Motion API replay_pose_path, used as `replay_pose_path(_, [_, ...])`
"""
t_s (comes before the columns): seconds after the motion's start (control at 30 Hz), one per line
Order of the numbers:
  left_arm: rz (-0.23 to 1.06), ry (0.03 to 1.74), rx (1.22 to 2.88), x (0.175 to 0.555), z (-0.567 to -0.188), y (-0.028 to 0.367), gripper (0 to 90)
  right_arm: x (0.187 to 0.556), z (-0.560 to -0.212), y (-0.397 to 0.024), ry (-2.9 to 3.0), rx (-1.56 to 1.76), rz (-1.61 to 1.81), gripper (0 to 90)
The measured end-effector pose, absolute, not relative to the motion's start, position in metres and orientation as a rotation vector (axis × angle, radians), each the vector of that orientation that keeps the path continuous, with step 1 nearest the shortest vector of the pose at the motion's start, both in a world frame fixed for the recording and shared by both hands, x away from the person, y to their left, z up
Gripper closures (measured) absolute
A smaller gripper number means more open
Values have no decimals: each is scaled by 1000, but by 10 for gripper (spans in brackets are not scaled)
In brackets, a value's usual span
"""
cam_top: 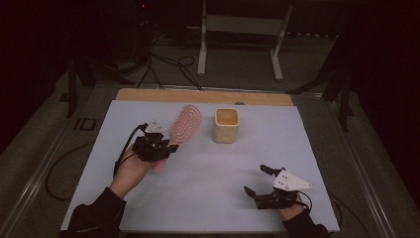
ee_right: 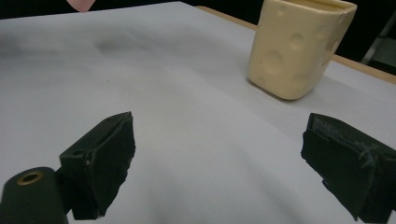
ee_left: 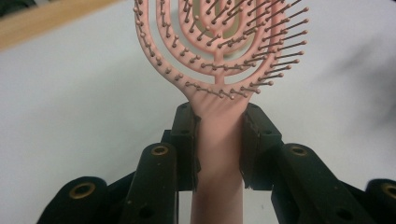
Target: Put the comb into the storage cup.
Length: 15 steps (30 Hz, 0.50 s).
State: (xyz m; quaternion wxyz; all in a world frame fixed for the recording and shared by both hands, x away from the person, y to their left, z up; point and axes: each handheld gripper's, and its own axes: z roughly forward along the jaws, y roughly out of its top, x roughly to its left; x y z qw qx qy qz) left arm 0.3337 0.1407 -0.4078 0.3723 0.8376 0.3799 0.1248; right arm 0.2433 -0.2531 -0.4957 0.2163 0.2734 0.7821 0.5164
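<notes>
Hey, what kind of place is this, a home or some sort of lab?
Probably a lab or recording studio, not a home. A white mat on a wooden table sits in a dark room, with cables trailing on the floor and a metal stand behind. A person holds a pink hairbrush near a cream cup.

Wide bare stretch of pale blue-white table sheet (cam_top: 208, 188) across centre and near edge, open for passage. Only two obstacles on it: pale yellow cheese-patterned square cup (cam_top: 227, 125) standing upright toward the far side, and pink vented plastic hairbrush (cam_top: 184, 124) just left of it, clamped by its handle in left gripper (cam_top: 166, 146). Narrow gap between brush head and cup. Open lane from spread-jawed right gripper (cam_top: 257, 181) up to cup.
</notes>
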Motion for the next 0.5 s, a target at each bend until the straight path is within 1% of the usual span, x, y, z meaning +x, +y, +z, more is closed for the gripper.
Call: replay_pose_path(0.5, [327, 889, 2031, 355, -393, 114, 701, 243, -496, -254, 2166, 751, 1430, 94])
